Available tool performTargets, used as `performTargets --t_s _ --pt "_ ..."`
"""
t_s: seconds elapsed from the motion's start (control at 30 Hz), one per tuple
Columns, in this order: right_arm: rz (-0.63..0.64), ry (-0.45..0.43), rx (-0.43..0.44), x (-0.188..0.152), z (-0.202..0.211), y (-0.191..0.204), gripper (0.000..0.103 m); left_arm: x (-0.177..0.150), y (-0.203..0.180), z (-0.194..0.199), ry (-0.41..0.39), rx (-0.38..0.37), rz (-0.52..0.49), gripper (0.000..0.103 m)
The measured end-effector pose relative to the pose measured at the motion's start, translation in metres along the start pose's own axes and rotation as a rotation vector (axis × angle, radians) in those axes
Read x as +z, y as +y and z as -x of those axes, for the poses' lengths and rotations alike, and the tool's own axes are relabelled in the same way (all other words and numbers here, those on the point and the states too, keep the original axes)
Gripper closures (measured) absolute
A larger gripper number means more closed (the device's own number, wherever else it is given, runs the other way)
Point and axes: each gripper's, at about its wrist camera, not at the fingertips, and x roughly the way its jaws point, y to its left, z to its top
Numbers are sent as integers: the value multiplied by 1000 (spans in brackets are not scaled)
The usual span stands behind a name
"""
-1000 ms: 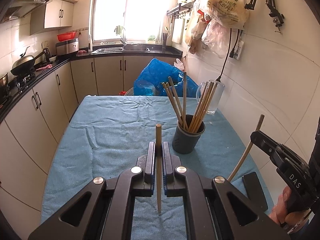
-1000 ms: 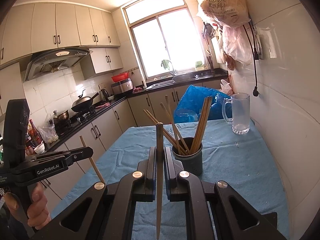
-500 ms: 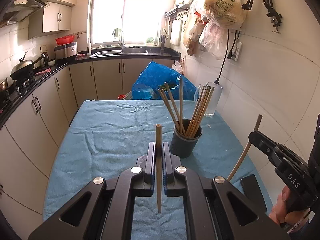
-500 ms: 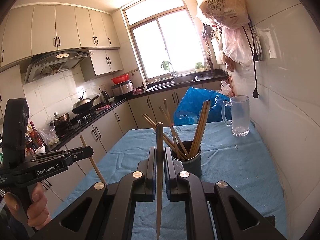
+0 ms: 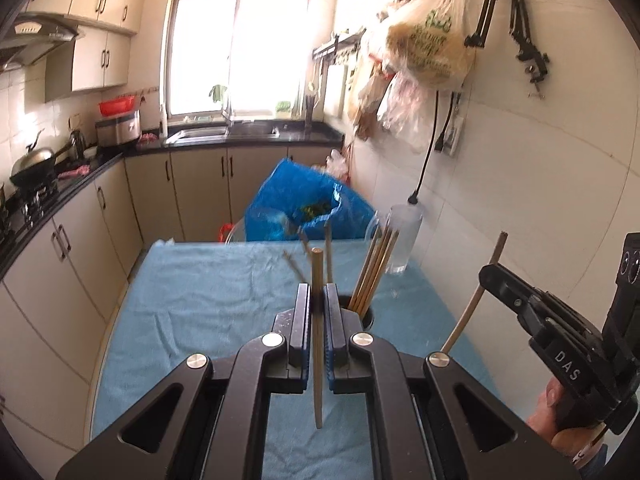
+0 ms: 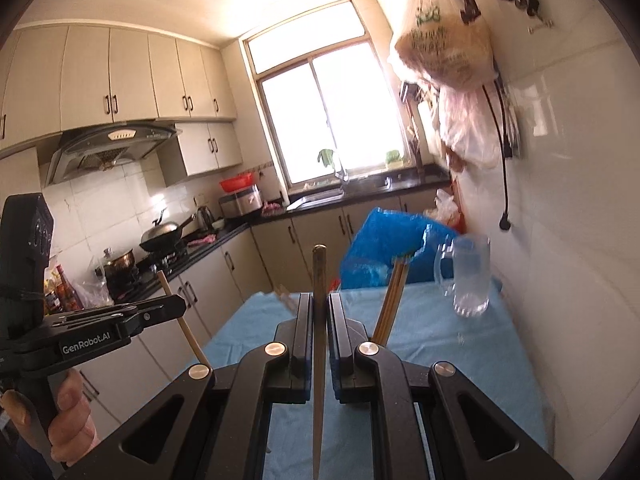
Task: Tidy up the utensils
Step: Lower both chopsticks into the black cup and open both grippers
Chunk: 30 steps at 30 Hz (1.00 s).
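Kitchen scene, blue-cloth tabletop under both grippers. Left gripper clamped on one wooden chopstick, held upright between its pads. Right gripper likewise clamped on its own chopstick, upright, tip past the jaws. Dark utensil holder with bundled chopsticks sits on the tabletop at 1 o'clock of the left gripper, partly hidden behind it. Glass mug at 2 o'clock in the right view, well apart from the holder. Blue plastic bag beyond the tabletop's far edge at 12 o'clock.
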Motion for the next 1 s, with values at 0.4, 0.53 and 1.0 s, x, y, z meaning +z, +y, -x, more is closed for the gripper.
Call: performTargets --t_s 0.4,0.53,1.0 --pt "-10 -128 -62 67 -26 -14 95 67 -11 -24 -101 3 44 98" --pt "-25 -132 -69 79 -42 -22 95 75 -10 -42 -108 8 65 98" --pt "-56 -67 -108 69 -102 -50 95 62 -6 -115 -22 -12 99 98"
